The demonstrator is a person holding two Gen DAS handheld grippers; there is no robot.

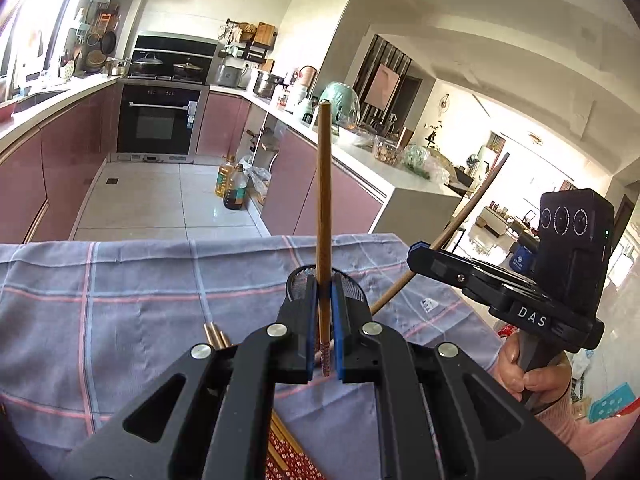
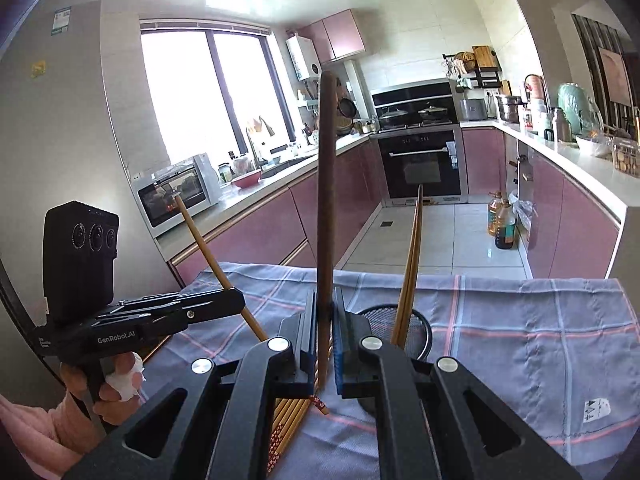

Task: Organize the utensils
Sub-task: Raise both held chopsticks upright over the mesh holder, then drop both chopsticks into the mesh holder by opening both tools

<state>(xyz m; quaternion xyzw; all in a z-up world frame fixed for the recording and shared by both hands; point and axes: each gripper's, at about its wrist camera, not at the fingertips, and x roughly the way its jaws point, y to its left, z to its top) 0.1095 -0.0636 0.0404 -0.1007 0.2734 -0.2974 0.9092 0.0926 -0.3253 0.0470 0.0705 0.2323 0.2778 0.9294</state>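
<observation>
My left gripper (image 1: 324,285) is shut on a light brown chopstick (image 1: 323,184) that stands upright, its patterned end hanging below the pads. My right gripper (image 2: 325,305) is shut on a darker chopstick (image 2: 326,184), also upright. Each view shows the other gripper from the side: the right gripper (image 1: 420,251) with its slanted stick, and the left gripper (image 2: 239,301) likewise. A black mesh holder (image 2: 422,322) stands on the plaid cloth (image 2: 520,320) with two chopsticks (image 2: 412,256) leaning in it. In the left wrist view the holder (image 1: 297,280) is just behind my fingers. Several chopsticks (image 2: 290,416) lie flat on the cloth.
The cloth-covered table (image 1: 120,280) ends at a far edge, with tiled kitchen floor beyond. Pink cabinets line both sides, with an oven (image 2: 424,164) at the back. Oil bottles (image 1: 234,188) stand on the floor. A hand (image 1: 532,372) grips the right gripper's handle.
</observation>
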